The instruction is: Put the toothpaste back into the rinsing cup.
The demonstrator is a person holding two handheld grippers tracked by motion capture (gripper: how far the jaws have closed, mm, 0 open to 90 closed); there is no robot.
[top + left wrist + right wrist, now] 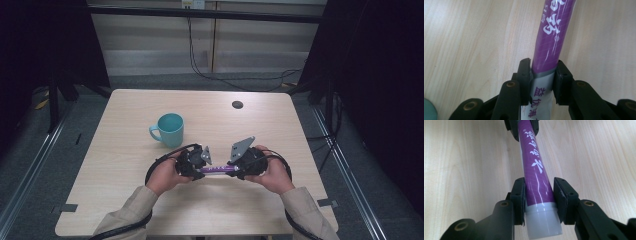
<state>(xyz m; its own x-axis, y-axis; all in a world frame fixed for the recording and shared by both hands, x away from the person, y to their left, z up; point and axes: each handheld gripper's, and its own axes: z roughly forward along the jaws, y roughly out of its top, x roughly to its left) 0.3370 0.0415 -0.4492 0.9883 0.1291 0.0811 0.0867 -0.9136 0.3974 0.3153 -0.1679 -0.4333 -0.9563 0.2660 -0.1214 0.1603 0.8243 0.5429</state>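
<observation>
Two grippers are holding one purple tube [218, 170] between them, level above the near middle of the wooden table [125, 150]. The left gripper [198, 172] is clamping the flat silver crimped end, its jaws pressing both sides of the tube [549, 42]. The right gripper [239, 171] is gripping the other end, its jaws narrowed on the purple body just above the white cap [544, 222]. A teal mug [169, 129] is standing well apart on the far left of the hands, handle turning left.

Most of the tube's middle is showing in the high view, but both ends are disappearing behind the black gripper bodies there. In the left gripper view the tube's far end is running off the top edge, and the white lettering is getting cut off. The cap's bottom is partly cropped in the right gripper view.

The tube is looking glossy, smooth plastic, round near the cap and flattening toward the crimp. The table is showing pale, matte wood grain.
</observation>
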